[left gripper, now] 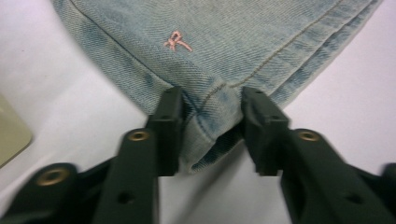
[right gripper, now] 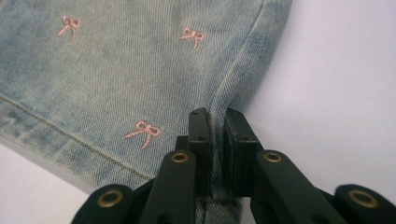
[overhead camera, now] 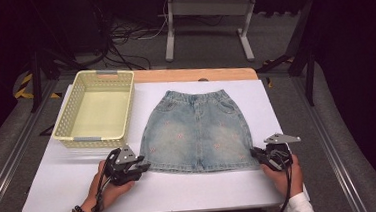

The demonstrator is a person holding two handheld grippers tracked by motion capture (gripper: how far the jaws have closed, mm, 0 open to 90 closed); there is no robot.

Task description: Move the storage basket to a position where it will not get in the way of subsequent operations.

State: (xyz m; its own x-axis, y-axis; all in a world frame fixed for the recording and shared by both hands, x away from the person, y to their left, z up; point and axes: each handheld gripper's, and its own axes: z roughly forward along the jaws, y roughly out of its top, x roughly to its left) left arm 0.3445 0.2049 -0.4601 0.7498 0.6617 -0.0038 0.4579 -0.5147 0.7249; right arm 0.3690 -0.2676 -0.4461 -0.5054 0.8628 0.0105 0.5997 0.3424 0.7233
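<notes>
From above, the denim skirt (overhead camera: 196, 131) lies flat on the white surface (overhead camera: 56, 185) beside an empty basket (overhead camera: 97, 108). The left claw (left gripper: 210, 123) straddles one hem corner, bunching the soft cloth, pads barely pressing. The right claw (right gripper: 217, 135) is clenched on the side seam, a sturdy hold.

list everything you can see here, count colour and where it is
denim skirt: one, pale blue with small pink bows, flat on the middle of the board, waistband away from the person
basket: one, pale yellow, perforated walls, far left of the board, left of the skirt
board: one, white, covering the table
table: one, wood edge visible beyond the board
frame stand: one, white, on the floor behind the table
cables: several, black, on the floor behind the basket
left gripper: one, black, jaws around the skirt's near left hem corner, which bunches between them
right gripper: one, black, jaws pinched on the skirt's near right side seam
hands: two, at the near edge, white sleeves
</notes>
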